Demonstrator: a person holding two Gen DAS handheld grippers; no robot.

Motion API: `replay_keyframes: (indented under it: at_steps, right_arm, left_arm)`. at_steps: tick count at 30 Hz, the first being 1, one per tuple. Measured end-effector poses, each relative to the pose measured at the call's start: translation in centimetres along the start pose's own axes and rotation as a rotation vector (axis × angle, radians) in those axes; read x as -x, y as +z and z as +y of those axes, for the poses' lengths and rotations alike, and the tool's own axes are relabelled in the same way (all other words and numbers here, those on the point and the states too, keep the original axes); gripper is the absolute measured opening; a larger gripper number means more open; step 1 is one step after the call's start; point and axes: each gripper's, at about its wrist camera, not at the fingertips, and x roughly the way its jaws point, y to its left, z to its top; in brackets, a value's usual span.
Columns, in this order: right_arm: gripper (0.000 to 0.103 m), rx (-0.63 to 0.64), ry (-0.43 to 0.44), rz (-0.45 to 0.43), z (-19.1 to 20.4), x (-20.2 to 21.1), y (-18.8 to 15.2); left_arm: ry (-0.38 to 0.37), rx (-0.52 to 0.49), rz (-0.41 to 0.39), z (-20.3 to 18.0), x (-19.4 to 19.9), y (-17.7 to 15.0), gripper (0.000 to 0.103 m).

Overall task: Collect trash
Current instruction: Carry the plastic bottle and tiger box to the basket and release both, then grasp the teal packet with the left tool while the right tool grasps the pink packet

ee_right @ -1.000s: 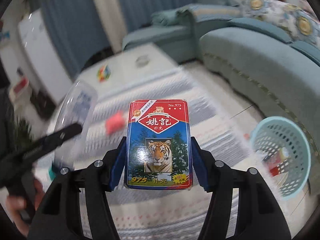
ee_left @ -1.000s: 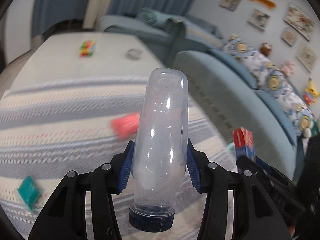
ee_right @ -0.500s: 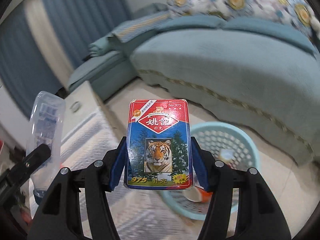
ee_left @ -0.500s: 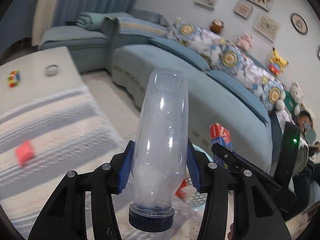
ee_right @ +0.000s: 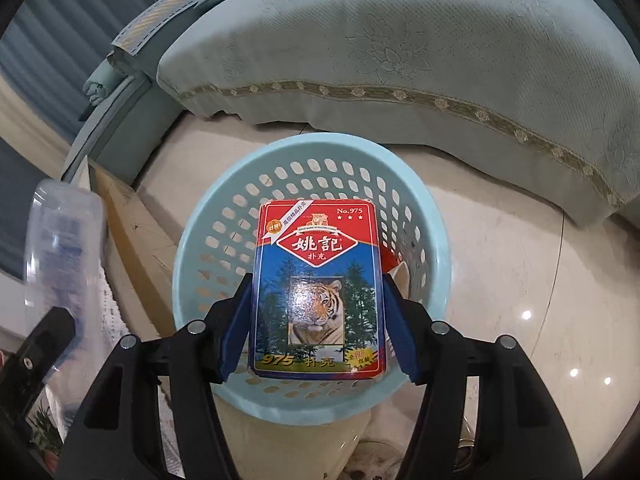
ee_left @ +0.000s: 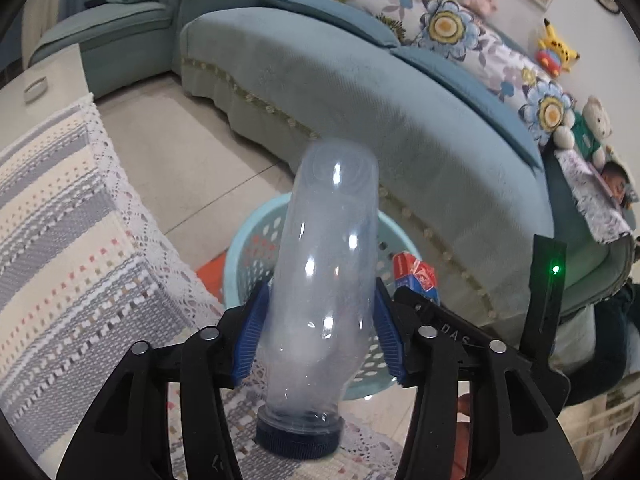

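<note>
Above the pale blue basket (ee_right: 312,216) on the floor by the sofa (ee_right: 420,48), the right tool (ee_right: 318,320) holds a playing-card box (ee_right: 318,292), its blue pads pressed on the box's two long edges. The box's long axis runs forward along the fingers, and from the right wrist view it sits squarely over the basket's mouth, so a release here would likely drop it straight in. The right tool looks the nearer of the two to that opening. The box reads "No.975", large Chinese characters on a red diamond, and "975" along the bottom, over a tiger's face between trees.

The left tool (ee_left: 320,320) is clamped on a clear plastic bottle (ee_left: 324,280), cap end toward the camera, base pointing forward. From the left wrist view the basket (ee_left: 256,240) lies ahead and below, partly behind the bottle, beside the striped cloth of the table (ee_left: 60,240). "DAS" is legible on the neighbouring tool.
</note>
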Motion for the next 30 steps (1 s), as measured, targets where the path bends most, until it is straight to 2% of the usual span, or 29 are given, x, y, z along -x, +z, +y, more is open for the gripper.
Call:
replay_keyframes:
  at_steps: [2,11,16,23,27,30]
  right_arm:
    - [0.059,0.005,0.011,0.005,0.2,-0.4,-0.1]
    - [0.059,0.011,0.014,0.017,0.5,-0.9,-1.0]
    - [0.059,0.023,0.029,0.004,1.1,0.2,-1.1]
    - [0.059,0.139,0.084,-0.065,5.2,4.6,-1.1]
    - [0.059,0.234,0.146,-0.107,9.2,7.4,-2.0]
    - [0.059,0.346,0.200,-0.139,13.7,9.8,-3.4]
  left_arm:
    - [-0.002,0.000,-0.015,0.1,0.3,0.0,0.060]
    - [-0.012,0.052,-0.033,1.8,1.4,-0.2,0.060]
    - [-0.012,0.062,-0.059,2.1,2.9,0.0,0.058]
    - [0.027,0.111,-0.170,4.5,9.6,-0.9,0.058]
    - [0.065,0.200,-0.245,7.7,14.5,-2.4,0.058]
    - [0.103,0.273,-0.283,10.4,17.8,-4.2,0.059]
